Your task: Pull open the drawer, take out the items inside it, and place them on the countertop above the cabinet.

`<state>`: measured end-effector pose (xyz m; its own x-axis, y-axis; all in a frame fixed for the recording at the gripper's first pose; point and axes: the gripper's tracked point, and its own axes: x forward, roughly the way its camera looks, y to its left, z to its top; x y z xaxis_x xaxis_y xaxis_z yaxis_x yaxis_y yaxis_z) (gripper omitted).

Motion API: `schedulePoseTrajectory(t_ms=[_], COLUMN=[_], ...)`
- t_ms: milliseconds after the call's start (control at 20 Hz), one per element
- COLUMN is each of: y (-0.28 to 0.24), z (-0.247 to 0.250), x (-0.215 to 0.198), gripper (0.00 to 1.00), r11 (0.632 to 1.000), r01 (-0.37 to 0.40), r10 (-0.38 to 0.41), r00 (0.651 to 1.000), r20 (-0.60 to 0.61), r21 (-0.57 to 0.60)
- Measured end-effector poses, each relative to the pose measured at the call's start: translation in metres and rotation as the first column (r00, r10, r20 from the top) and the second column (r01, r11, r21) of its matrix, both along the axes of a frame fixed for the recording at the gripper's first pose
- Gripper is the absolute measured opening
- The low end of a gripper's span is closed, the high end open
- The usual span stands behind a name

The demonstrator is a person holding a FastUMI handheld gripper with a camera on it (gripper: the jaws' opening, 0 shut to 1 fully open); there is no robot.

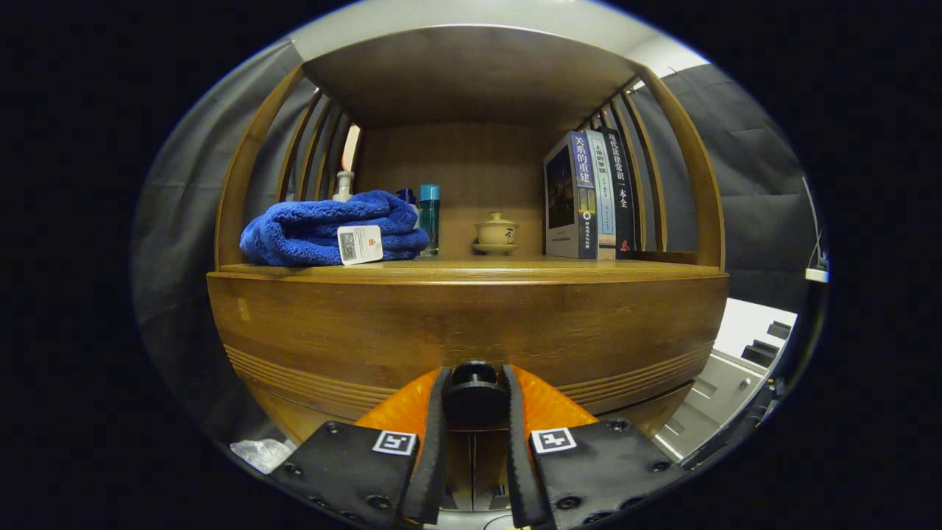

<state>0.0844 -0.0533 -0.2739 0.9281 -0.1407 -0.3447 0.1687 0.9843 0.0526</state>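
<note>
Drawer (471, 324) sits just under the desk (471, 271); it looks stiff and wooden, likely heavy. The tool (475, 394) is clenched on its round knob (475, 390), the proper hold.

Dark cloth wall (743, 184), pale ceiling (471, 15); dim light
</note>
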Motion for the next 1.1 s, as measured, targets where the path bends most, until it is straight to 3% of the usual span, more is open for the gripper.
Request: schedulePoseTrajectory(t_ms=[400,650,1100], y=[0.001,0.006,0.017], z=[-0.002,0.003,0.019], x=[-0.007,-0.039,-0.102], gripper=[0.44,0.44,0.43], r11=[1.000,1.000,0.998], r01=[0.020,0.009,0.049], r10=[-0.019,-0.010,-0.043], r00=[0.999,0.998,0.989], r20=[-0.036,-0.066,-0.138], r21=[0.023,-0.015,0.044])
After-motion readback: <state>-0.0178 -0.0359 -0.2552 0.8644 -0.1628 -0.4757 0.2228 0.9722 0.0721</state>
